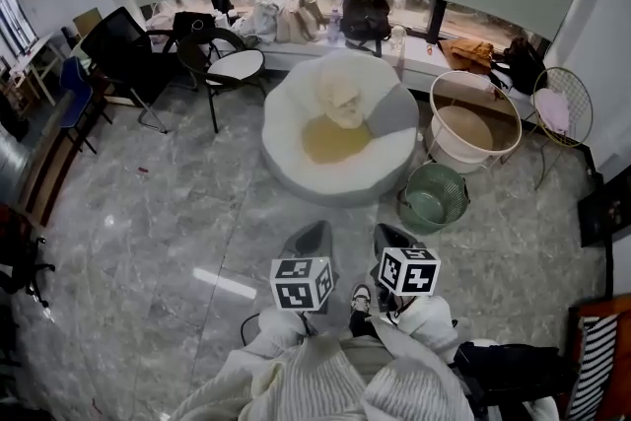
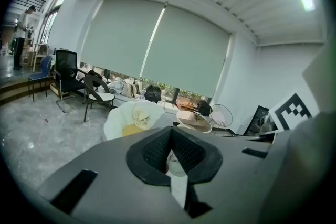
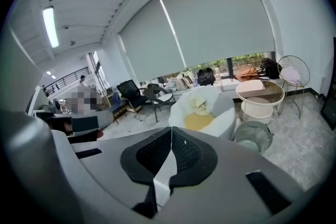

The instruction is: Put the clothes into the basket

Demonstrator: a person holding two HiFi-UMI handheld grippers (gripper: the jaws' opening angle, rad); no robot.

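Both tools are hanging low in front of the person, side by side and pointing ahead and somewhat down. The left gripper [image 1: 312,234] is showing its jaws pressed fully together with nothing between them, and the right gripper [image 1: 390,236] is doing the same, shut and empty. The clothes are lying well apart from both, straight ahead on a white beanbag [image 1: 286,138]: a crumpled cream garment [image 1: 342,102] is sitting toward the back of the seat, and a yellow cloth [image 1: 333,141] is spreading flat in the hollow just in front of it, touching it and on the side nearer the person. The yellow cloth is lying a little wider across than deep, so its long axis is running roughly left to right as the person faces it. The pile is sitting almost between the two tools' lines, slightly closer to the left one's. The green basket [image 1: 434,197] is standing on the floor [image 1: 148,232] just beside the beanbag's right front edge, next to a white round table [image 1: 475,125], which puts it on the right gripper's side and nearer than the clothes. Judging from this, the reach is going to be forward first, with jaws needing to open, and the carry afterwards is looking like a short swing rightward and down.
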